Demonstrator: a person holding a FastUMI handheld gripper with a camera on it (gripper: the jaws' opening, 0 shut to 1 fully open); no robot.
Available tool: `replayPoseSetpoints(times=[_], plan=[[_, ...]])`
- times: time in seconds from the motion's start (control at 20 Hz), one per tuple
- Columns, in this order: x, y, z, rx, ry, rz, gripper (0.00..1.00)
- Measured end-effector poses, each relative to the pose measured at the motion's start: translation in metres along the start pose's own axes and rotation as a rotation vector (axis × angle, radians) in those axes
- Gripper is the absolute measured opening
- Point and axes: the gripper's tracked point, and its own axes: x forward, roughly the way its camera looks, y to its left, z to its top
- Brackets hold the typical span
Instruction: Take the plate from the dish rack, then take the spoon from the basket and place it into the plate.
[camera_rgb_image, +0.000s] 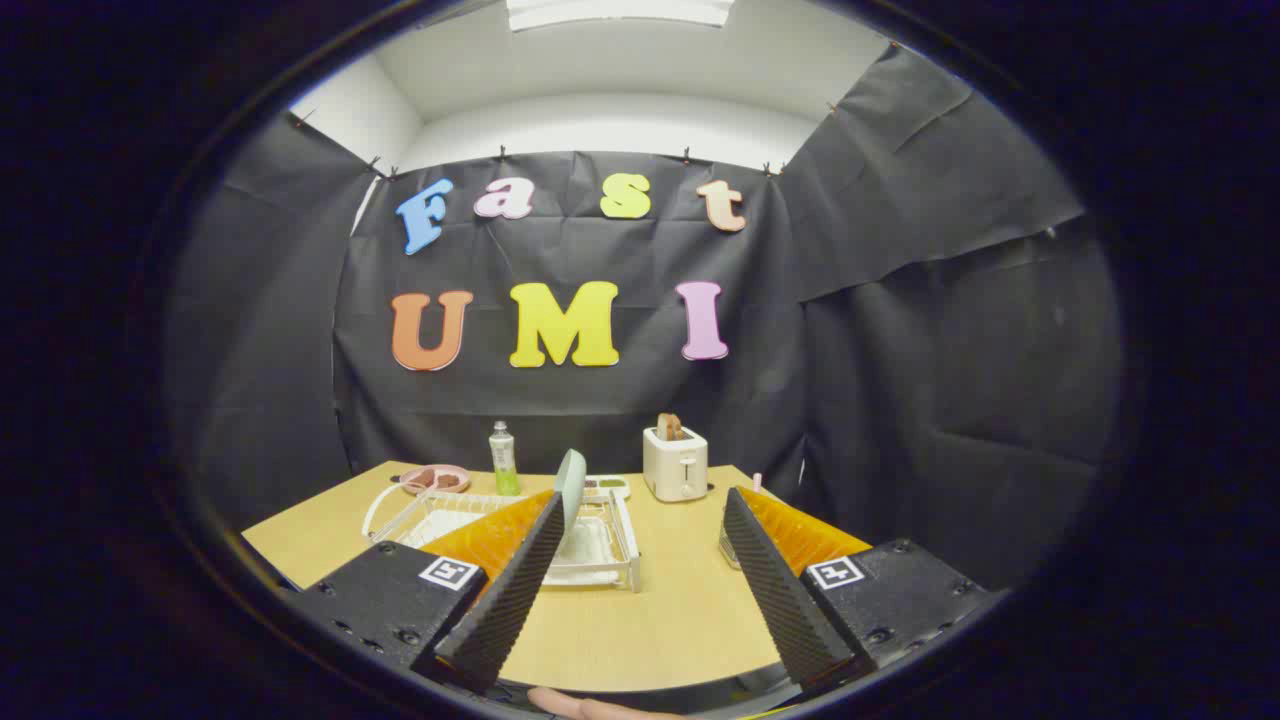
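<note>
A pale green plate (571, 486) stands upright on edge in the white dish rack (612, 560) on the wooden table (660, 610). The plate rises just beyond my left finger's tip, which hides part of the rack. My gripper (644, 500) hangs open above the table with nothing between its fingers. Behind the right finger a bit of a basket (726, 552) shows, and a thin pink handle (757, 483), perhaps the spoon, sticks up past that fingertip.
A cream toaster (675, 466) holding a slice of toast stands at the table's back. To its left are a small tray (607, 487), a green bottle (503, 459) and a pink plate with food (436, 480).
</note>
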Motion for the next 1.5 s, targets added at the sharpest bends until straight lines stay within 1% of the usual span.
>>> replayPoseSetpoints(times=[0.1,0.3,0.5,0.7,0.85,1.0,1.15,1.3,1.4,1.5], plan=[[-0.001,-0.005,0.0,0.017,-0.001,0.002,1.0],[0.0,-0.023,0.001,0.027,-0.01,-0.028,1.0],[-0.003,-0.027,0.003,0.05,-0.038,-0.016,1.0],[-0.003,-0.031,0.0,0.026,-0.044,-0.023,1.0],[0.005,-0.021,-0.004,-0.007,-0.029,0.001,1.0],[0.022,-0.015,-0.006,-0.042,-0.017,0.002,1.0],[0.043,0.005,-0.001,-0.052,0.001,0.029,1.0],[0.074,0.028,0.005,-0.091,0.036,0.047,1.0],[0.098,0.049,0.011,-0.098,0.083,0.068,1.0],[0.125,0.074,0.015,-0.126,0.166,0.102,1.0]])
